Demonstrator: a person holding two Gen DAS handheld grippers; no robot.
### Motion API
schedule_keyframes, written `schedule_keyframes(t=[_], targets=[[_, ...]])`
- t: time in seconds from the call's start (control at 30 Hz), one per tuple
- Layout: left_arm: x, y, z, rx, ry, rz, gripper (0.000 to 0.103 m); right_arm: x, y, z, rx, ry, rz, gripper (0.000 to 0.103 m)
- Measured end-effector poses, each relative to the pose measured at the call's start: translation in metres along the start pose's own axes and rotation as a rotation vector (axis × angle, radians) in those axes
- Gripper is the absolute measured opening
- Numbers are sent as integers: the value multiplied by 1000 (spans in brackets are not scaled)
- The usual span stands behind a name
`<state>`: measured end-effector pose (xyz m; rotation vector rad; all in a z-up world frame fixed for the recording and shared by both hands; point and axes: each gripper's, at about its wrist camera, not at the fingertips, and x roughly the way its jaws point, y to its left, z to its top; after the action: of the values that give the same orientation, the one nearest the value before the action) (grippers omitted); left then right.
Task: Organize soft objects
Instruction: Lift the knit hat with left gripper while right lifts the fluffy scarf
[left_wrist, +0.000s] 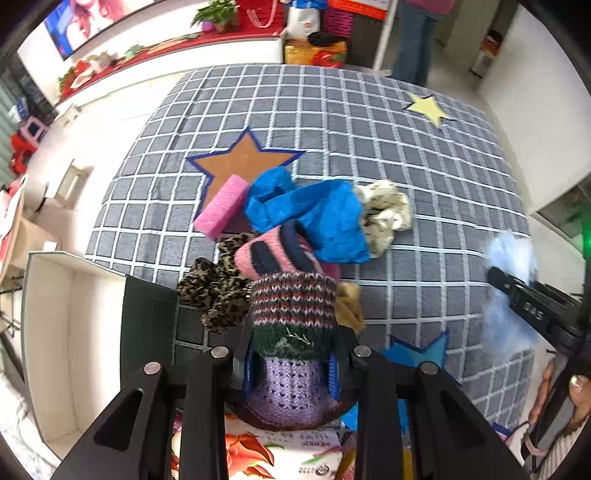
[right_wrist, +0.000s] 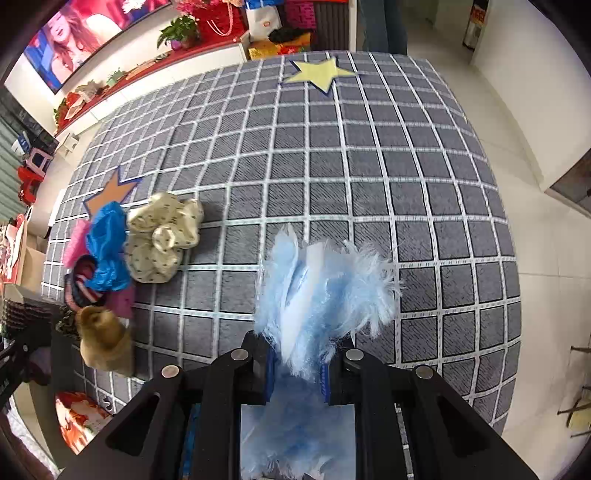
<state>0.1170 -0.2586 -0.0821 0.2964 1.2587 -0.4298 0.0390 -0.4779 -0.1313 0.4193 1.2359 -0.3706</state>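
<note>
The left gripper (left_wrist: 293, 354) is clenched on a striped knitted sock (left_wrist: 293, 314) above the near edge of the checked blanket (left_wrist: 369, 140). The right gripper (right_wrist: 297, 363) grasps a fluffy light-blue tuft (right_wrist: 321, 284) over the blanket. Beside the orange star (left_wrist: 243, 158) lie a pink sponge (left_wrist: 221, 206), blue bag (left_wrist: 314, 210) and cream scrunchie (left_wrist: 384, 214).

I work over a grey checked blanket (right_wrist: 369, 166) with star patches; white tiled floor (right_wrist: 535, 221), a wall screen (right_wrist: 74, 37) above a red-topped shelf (left_wrist: 207, 38).
</note>
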Motion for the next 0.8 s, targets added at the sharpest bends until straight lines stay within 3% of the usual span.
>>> schedule_keyframes(t=[0.2,0.4,0.53,0.67,0.77,0.8], targets=[[-13,-5,-6,50,-35,3,32,-8,8,-5,2,-10,-3,19],[-25,3,-10,23,-58,-19,32,-15,17,-8,-15,-21,4,19],[-40,16,-11,-25,-77,-76,32,-23,19,-9,-17,-31,10,19],[-51,20,-10,-31,-100,-66,32,-32,22,-11,-27,-43,14,19],[-62,29,-10,-62,-126,-147,32,-37,24,-11,-29,-51,15,19],[-68,36,-12,-84,-140,-229,32,-39,25,-11,-30,-54,15,19]])
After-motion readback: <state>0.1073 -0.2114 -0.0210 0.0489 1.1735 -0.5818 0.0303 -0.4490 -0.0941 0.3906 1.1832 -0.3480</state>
